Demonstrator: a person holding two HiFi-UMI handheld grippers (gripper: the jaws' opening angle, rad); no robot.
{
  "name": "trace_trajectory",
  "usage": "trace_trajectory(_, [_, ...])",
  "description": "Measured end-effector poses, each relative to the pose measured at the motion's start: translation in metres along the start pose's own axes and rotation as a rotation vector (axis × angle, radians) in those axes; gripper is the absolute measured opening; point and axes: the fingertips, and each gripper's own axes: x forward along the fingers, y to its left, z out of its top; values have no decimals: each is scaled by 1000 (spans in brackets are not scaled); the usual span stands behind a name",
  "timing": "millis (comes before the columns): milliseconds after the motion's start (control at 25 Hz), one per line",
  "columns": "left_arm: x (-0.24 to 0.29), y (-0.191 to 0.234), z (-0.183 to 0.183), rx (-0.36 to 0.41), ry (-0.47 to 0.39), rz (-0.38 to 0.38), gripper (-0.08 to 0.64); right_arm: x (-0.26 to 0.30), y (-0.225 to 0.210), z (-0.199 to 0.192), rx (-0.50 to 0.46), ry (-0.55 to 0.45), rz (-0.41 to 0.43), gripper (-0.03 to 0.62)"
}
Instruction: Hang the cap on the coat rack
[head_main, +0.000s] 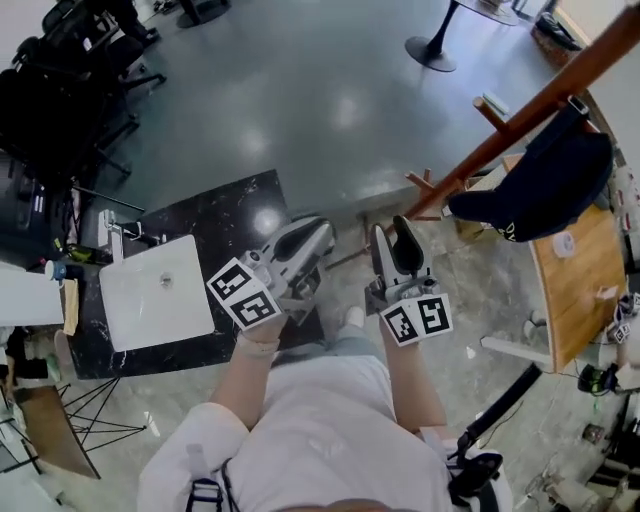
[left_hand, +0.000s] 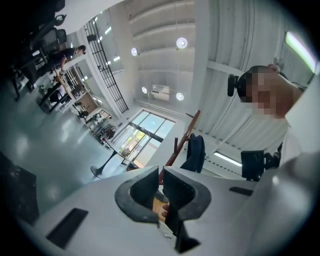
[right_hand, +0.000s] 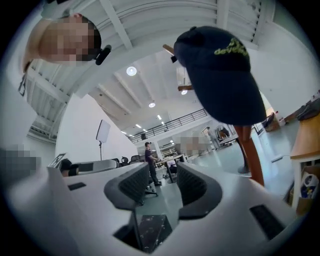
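While the dark blue cap (head_main: 545, 190) hangs on a peg of the wooden coat rack (head_main: 520, 115) at two o'clock, the left gripper (head_main: 322, 234) has its jaws drawn almost together on nothing. The right gripper (head_main: 392, 238) is at its three o'clock, jaws apart and empty. At nine o'clock, a white board (head_main: 158, 290) lies on the black counter (head_main: 215, 205).

Black marble desk (head_main: 230, 205) bearing a white square board (head_main: 158, 290); wooden desk (head_main: 575, 290) at right; black chairs (head_main: 60, 80) upper left.
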Motion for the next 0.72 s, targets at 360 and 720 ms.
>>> trace_trajectory(360, [-93, 35, 56, 78, -161, 250, 11, 77, 102, -27, 62, 69, 325, 158])
trace_trajectory(720, [-163, 29, 107, 157, -325, 432, 11, 113, 202, -19, 81, 105, 634, 158])
